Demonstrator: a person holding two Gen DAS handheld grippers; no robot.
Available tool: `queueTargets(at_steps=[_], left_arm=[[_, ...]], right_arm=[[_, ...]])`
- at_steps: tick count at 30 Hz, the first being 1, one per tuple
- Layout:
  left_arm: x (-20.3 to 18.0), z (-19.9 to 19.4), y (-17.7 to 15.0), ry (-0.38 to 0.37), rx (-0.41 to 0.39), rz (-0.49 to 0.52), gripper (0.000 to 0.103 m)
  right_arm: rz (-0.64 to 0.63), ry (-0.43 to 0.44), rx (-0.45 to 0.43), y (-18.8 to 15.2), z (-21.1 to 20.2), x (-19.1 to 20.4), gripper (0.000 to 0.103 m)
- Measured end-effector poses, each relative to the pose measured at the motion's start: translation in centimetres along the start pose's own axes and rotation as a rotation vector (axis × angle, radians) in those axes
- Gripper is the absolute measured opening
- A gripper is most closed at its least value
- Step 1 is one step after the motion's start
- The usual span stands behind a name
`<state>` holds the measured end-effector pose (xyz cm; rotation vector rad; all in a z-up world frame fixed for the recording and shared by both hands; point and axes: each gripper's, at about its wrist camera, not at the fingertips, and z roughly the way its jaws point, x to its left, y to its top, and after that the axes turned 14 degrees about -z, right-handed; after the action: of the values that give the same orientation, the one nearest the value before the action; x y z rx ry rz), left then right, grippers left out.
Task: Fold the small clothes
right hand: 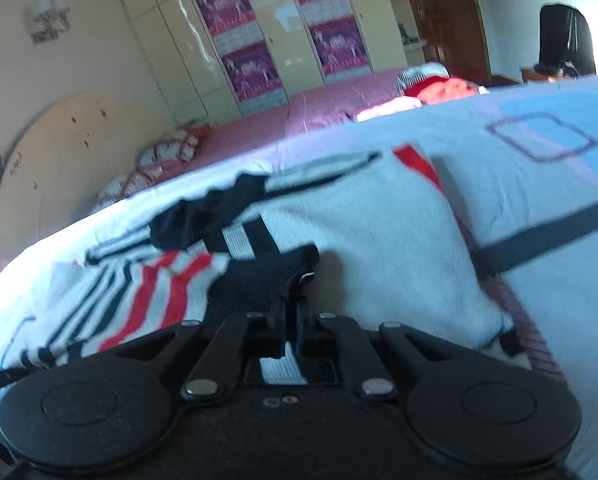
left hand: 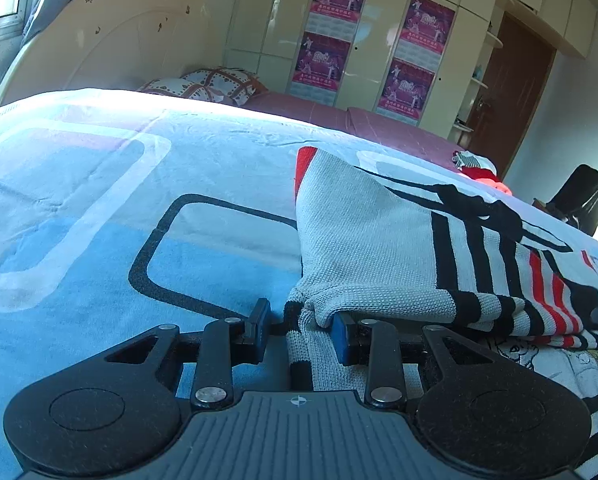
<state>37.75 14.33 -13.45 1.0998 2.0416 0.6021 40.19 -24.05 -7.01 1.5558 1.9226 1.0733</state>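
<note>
Knit: the grey sweater (left hand: 371, 240) with black and red stripes lies on the blue bedspread (left hand: 99, 208), near edge lifted by both tools.
Left gripper (left hand: 301, 330): jaws part open with a grey cuff or hem between them; the right pad touches the cloth, the left stands apart, so no firm pinch that I can see.
Right gripper (right hand: 291, 312): closed tight on a black edge of the knit; the blur hides how much cloth it has.
Doing it well: close the left fully, then carry both corners level toward the far edge.
Far: red clothes (right hand: 439, 88) wait, well apart.
</note>
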Motion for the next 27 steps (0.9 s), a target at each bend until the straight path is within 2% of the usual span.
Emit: queueTargets(at_steps=[3, 5, 7, 8, 9, 11, 13, 15, 17, 19, 22, 24, 25, 27], left_arm=[[0.0, 0.0, 0.0, -0.003, 0.008, 0.005, 0.033], [0.0, -0.3, 0.4, -0.013, 0.047, 0.035, 0.034], [0.4, -1.7, 0.8, 0.003, 0.047, 0.050, 0.047], [0.2, -2.8, 1.0, 0.030, -0.002, 0.078, 0.063], [-0.1, -3.8, 1.2, 0.036, -0.063, 0.110, 0.070], [-1.6, -4.6, 2.2, -0.014, -0.121, 0.154, 0.070], [-4.1, -3.6, 3.4, -0.092, -0.114, 0.174, 0.070], [-7.0, -1.7, 4.0, -0.160, -0.085, 0.208, 0.070], [-10.1, 0.8, 3.9, -0.185, -0.054, 0.263, 0.070], [-12.7, 3.3, 3.4, -0.211, 0.011, 0.274, 0.070], [-15.2, 5.4, 2.3, -0.214, 0.056, 0.296, 0.070], [-15.4, 7.4, 1.4, -0.171, 0.135, 0.274, 0.070], [-15.1, 7.8, 0.9, -0.176, 0.131, 0.282, 0.070], [-14.7, 7.3, 0.4, -0.195, 0.114, 0.322, 0.071]], right_arm=[[0.018, 0.003, -0.003, 0.0, -0.1, -0.1, 0.006], [0.020, -0.005, 0.005, 0.1, -0.3, -0.2, 0.008], [0.008, -0.068, -0.022, 0.5, -1.5, -0.4, 0.027], [0.003, -0.085, -0.056, 0.7, -2.4, -0.5, 0.027], [0.006, -0.068, -0.090, 1.1, -3.0, -0.7, 0.026], [-0.017, -0.048, -0.112, 2.2, -3.2, -0.6, 0.026], [-0.040, -0.020, -0.102, 3.3, -2.1, 0.2, 0.026], [-0.065, 0.020, -0.087, 4.2, -0.6, 1.5, 0.022], [-0.119, 0.063, -0.072, 4.9, 1.0, 3.6, 0.019], [-0.155, 0.114, -0.052, 5.2, 2.6, 5.7, 0.014], [-0.235, 0.167, -0.022, 5.0, 4.4, 8.4, 0.013], [-0.292, 0.146, 0.040, 4.4, 6.0, 9.3, 0.006], [-0.313, 0.116, 0.065, 3.9, 6.7, 9.2, 0.002], [-0.283, 0.114, 0.041, 3.7, 6.3, 8.1, 0.000]])
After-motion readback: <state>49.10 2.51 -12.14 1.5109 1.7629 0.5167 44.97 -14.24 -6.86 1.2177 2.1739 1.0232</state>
